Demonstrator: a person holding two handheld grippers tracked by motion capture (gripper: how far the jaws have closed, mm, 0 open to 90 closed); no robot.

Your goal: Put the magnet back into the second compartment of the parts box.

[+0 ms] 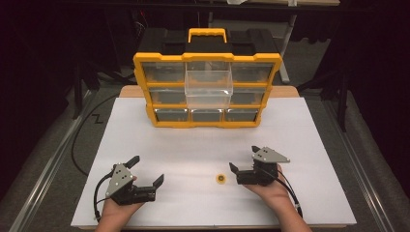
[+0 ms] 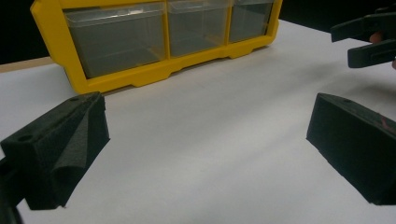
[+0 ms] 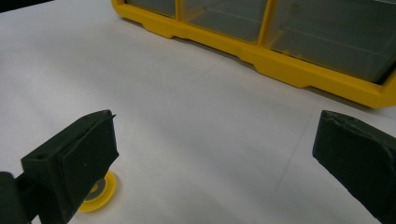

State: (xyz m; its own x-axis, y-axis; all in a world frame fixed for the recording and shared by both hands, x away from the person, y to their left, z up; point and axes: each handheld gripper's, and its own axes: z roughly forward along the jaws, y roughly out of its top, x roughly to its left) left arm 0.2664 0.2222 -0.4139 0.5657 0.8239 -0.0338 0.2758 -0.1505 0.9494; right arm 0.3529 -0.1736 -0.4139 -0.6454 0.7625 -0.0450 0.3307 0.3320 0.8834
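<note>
The small yellow ring (image 1: 221, 179) lies flat on the white tabletop (image 1: 300, 125) near its front edge, just beside the right gripper (image 1: 243, 161) — fingers spread wide, holding nothing. The left gripper (image 1: 147, 170) rests toward the front-left corner, likewise released. At the far edge, the yellow organizer (image 1: 145, 87) has its clear middle drawer (image 1: 209, 87) pulled out. Likely the reach-to-pick step — next, straddle the ring, then close.

A yellow drawer cabinet (image 1: 207, 92) with a black top stands at the far side of the white counter (image 1: 159, 145). Its clear middle drawer (image 1: 209, 87) is pulled out. The other drawers look closed, their contents too dim to tell.
</note>
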